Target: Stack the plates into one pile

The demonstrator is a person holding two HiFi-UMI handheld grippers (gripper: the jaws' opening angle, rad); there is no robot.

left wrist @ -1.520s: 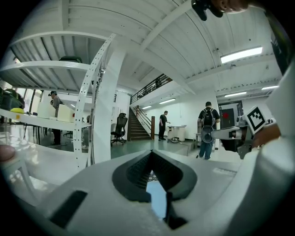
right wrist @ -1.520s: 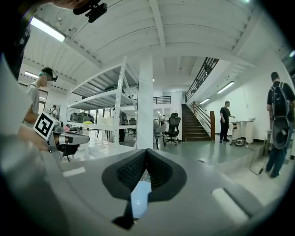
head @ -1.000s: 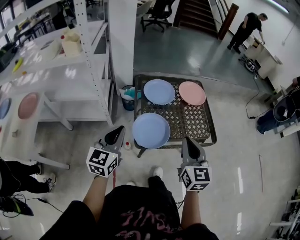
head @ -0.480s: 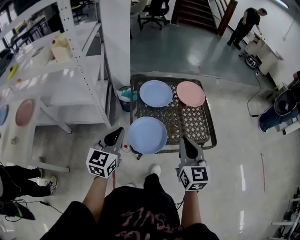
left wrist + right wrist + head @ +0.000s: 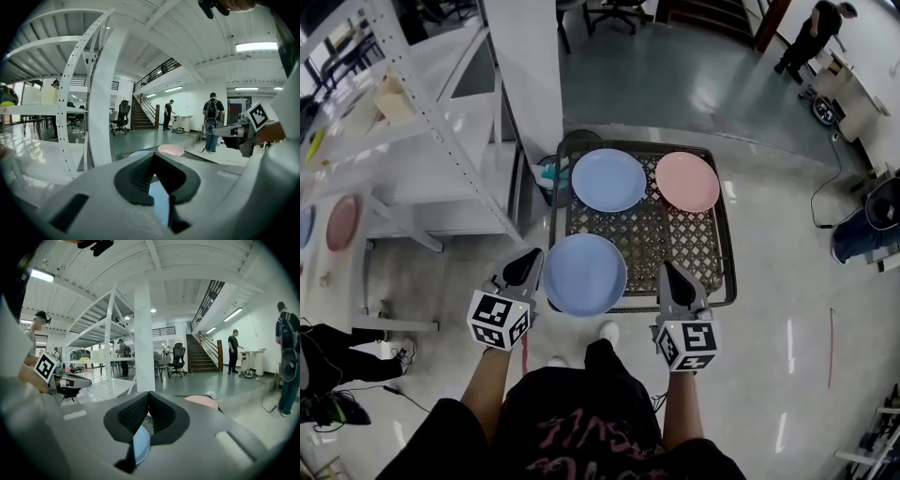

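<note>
1. While I held the left gripper [image 5: 532, 255] and the right gripper [image 5: 669, 270] at the table's [image 5: 724, 246] near edge, both had their jaws pressed together on nothing.
2. The near blue plate [image 5: 585, 274] lay at the near left corner, the far blue plate [image 5: 608, 180] at the far left and the pink plate [image 5: 687, 181] at the far right.
3. I judged them light, stiff, slick and chippable, best pinched at the rim.

The near right part of the wire table [image 5: 689, 246] is bare and open from its near edge. One blue plate [image 5: 585, 274] takes the near left corner. A second blue plate [image 5: 608, 179] and a pink plate [image 5: 687, 181] fill the far row, just beside each other. A pillar [image 5: 523, 75], a shelf rack [image 5: 412, 141] and a bin [image 5: 546, 180] close off the left side.
</note>
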